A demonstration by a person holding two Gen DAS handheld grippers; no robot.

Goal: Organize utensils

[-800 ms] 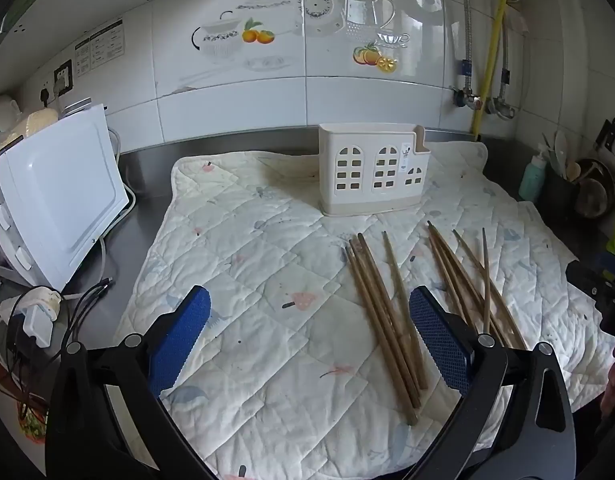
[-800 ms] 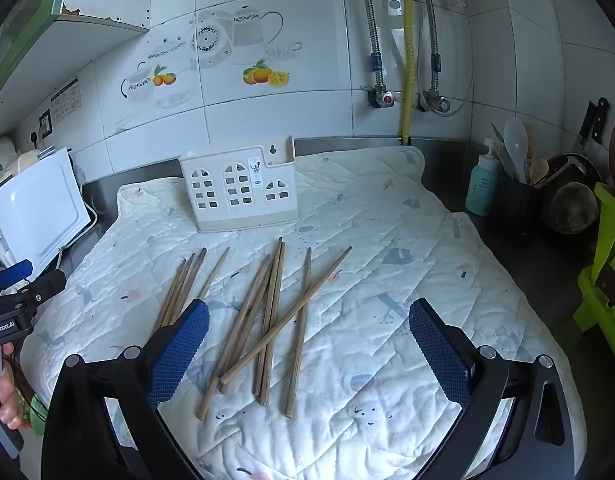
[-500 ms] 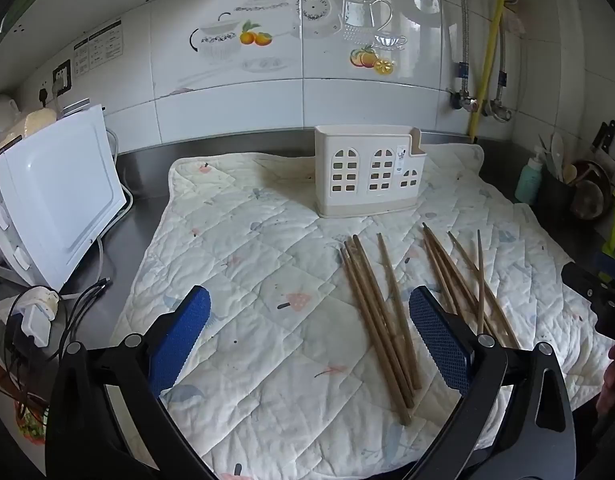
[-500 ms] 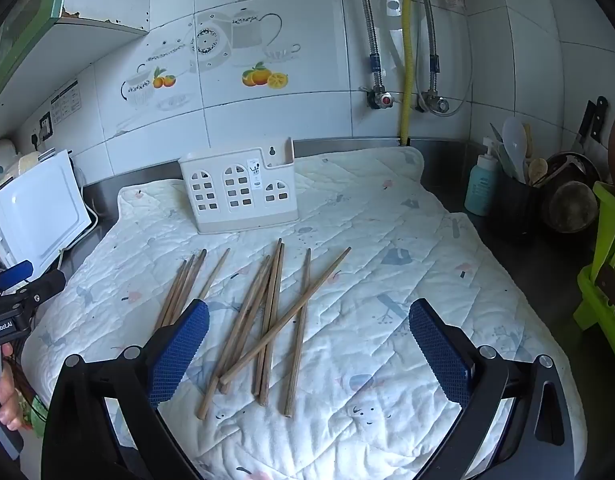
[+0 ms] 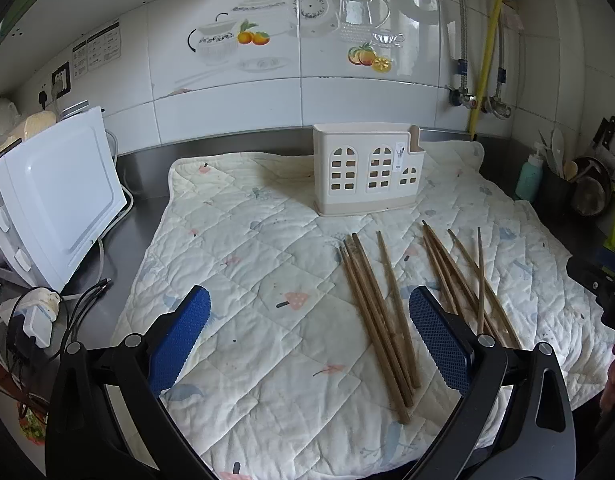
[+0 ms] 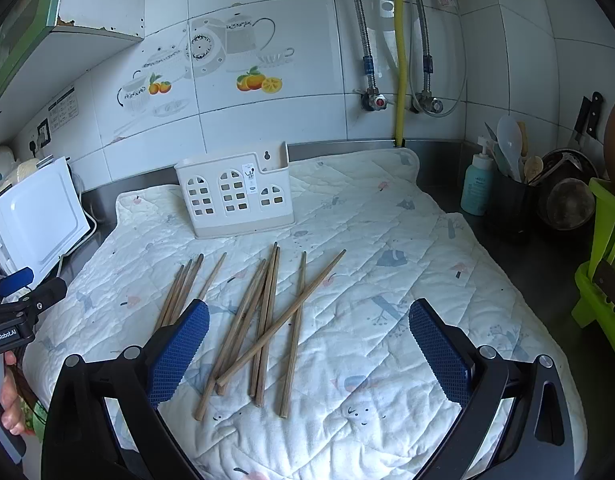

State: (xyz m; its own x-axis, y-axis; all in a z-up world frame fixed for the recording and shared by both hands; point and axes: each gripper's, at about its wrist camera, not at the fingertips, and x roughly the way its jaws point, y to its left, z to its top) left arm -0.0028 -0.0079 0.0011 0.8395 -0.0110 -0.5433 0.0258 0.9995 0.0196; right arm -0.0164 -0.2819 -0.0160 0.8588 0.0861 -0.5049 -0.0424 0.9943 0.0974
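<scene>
Several wooden chopsticks lie loose on a white quilted mat [image 5: 243,264], in a left bunch [image 5: 377,312] and a right bunch [image 5: 463,276]; the right wrist view shows the same left bunch [image 6: 183,288] and right bunch [image 6: 267,320]. A white utensil holder [image 5: 367,172] with window cut-outs stands upright at the mat's far side; it also shows in the right wrist view [image 6: 235,196]. My left gripper [image 5: 309,340] is open and empty, above the mat left of the chopsticks. My right gripper [image 6: 307,352] is open and empty, above the near ends of the right bunch.
A white appliance [image 5: 55,196] with cables and a plug [image 5: 35,312] stands left of the mat. At the right are a teal bottle [image 6: 476,188], a dark pot of utensils [image 6: 511,196], pans and a green rack [image 6: 603,256]. Tiled wall and pipes [image 6: 399,52] stand behind.
The left wrist view has shifted slightly, so the holder and chopsticks sit a little further left in it. The right wrist view is nearly unchanged. Both grippers stay open.
</scene>
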